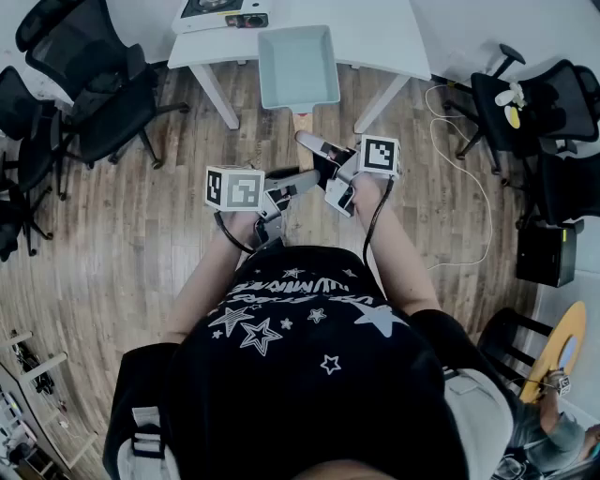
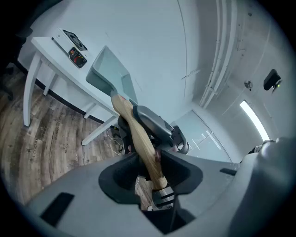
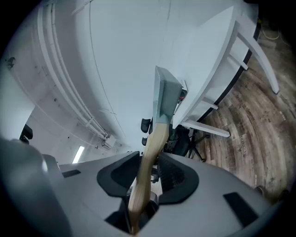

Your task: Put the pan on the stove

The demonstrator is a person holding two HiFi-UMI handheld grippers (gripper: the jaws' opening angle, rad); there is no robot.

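Observation:
A square pale blue pan [image 1: 298, 66] with a wooden handle [image 1: 302, 122] hangs over the near edge of the white table [image 1: 384, 33]. My left gripper [image 1: 281, 195] and right gripper [image 1: 336, 176] are both shut on that handle, left nearer its end. In the left gripper view the handle [image 2: 141, 139] runs between the jaws of the left gripper [image 2: 150, 162] up to the pan [image 2: 108, 76], with the stove [image 2: 75, 49] beyond on the table. The right gripper [image 3: 148, 173] clamps the handle [image 3: 150, 152] below the pan [image 3: 166, 99]. The stove [image 1: 223, 11] sits at the table's far left.
Black office chairs stand to the left [image 1: 84, 84] and to the right [image 1: 534, 103] of the table. A white cable [image 1: 473, 187] loops over the wooden floor on the right, near a black box [image 1: 546, 251]. The table legs [image 1: 216, 94] splay toward me.

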